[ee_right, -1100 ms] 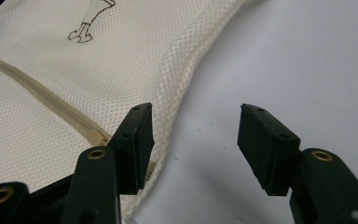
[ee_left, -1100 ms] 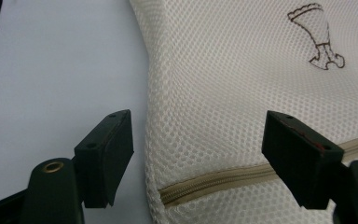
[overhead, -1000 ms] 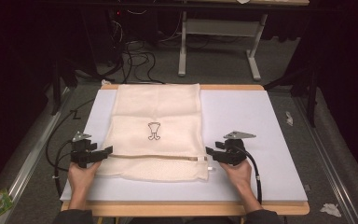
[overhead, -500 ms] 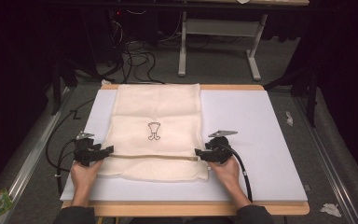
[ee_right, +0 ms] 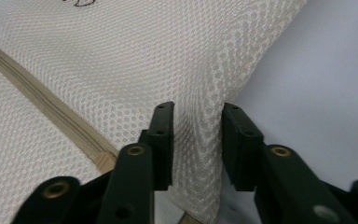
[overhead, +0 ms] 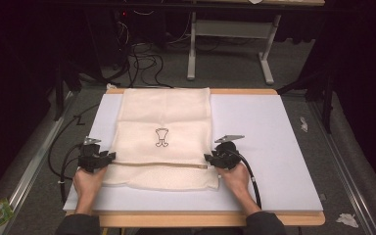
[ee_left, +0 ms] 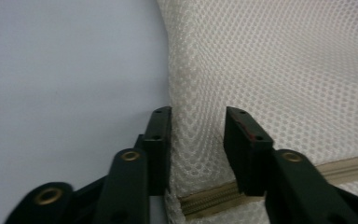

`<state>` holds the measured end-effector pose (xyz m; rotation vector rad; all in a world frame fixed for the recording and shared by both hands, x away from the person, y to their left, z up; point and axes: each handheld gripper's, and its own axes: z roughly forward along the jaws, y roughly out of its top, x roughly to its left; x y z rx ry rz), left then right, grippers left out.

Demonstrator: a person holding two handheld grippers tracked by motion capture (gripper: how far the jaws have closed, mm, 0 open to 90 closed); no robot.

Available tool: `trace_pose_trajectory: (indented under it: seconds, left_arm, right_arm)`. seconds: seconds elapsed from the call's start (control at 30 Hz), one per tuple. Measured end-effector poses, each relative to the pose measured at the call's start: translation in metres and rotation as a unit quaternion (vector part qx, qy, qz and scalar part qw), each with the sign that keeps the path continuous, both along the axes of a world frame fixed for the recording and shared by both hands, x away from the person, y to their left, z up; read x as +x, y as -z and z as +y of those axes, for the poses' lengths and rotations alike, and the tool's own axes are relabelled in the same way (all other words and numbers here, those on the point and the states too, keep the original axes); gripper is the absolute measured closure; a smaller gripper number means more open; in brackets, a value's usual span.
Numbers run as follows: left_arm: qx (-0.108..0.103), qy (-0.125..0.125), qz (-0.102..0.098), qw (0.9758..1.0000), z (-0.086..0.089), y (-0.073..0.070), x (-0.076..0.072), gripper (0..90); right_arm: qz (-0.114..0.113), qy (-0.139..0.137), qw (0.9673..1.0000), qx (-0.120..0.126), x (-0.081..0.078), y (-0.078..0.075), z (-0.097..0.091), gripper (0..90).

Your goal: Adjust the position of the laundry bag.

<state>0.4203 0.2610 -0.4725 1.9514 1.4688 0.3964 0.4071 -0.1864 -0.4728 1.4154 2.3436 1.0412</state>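
— Where was the mesh bag lying when you got to it?

— Flat on the white board, left of the middle, its far end at the board's far edge and its near end short of the near edge. A beige zipper ran across it close to the near end, and a small dark emblem sat about midway up.

— And your claws?

— I had one at each side edge, level with the zipper. My left gripper was at the bag's left edge, my right gripper at its right edge, both pointing inward towards each other.

— Were they clamped on it?

— Both had just been closing. In the left gripper view a raised fold of the mesh stood between my jaws, right above the zipper's end, and the jaws were drawn in against it from either side. In the right gripper view it was the same: the bag's edge was bunched up into a ridge between the jaws, with the zipper off to the side. I took both as gripping the cloth.

— Was the bag off the board?

— The rest of it lay flat; only the pinched edges rose a little
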Motion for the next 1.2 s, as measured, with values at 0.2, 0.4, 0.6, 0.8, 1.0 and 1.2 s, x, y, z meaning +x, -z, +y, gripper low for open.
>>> trace_pose_trajectory:
  seconds: [0.2, 0.4, 0.6, 0.8, 1.0, 1.2]
  left_arm:
    - [-0.004, 0.025, 0.012, 0.9996, -0.005, -0.003, 0.004, 85.6]
    - [-0.048, 0.027, 0.000, 0.9985, 0.003, -0.009, 0.006, 86.4]
    - [-0.049, 0.035, -0.021, 0.9979, -0.005, -0.018, 0.004, 86.4]
    - [-0.060, 0.045, -0.030, 0.9967, -0.012, -0.018, 0.005, 86.4]
    - [-0.064, 0.050, -0.039, 0.9960, -0.018, -0.020, 0.004, 86.4]
    - [-0.070, 0.057, -0.044, 0.9949, -0.024, -0.023, 0.004, 86.4]
  right_arm:
    - [-0.008, -0.025, 0.9995, -0.017, 0.000, -0.004, 0.003, 86.6]
    - [-0.018, -0.033, 0.9993, 0.007, 0.002, -0.011, -0.005, 87.2]
    - [-0.030, -0.030, 0.9991, 0.010, 0.001, -0.017, -0.010, 87.2]
    - [-0.041, -0.016, 0.9990, 0.008, 0.000, -0.020, -0.020, 87.3]
    - [-0.048, -0.015, 0.9986, 0.016, -0.002, -0.022, -0.029, 87.3]
    - [-0.052, -0.010, 0.9983, 0.024, -0.003, -0.024, -0.038, 87.3]
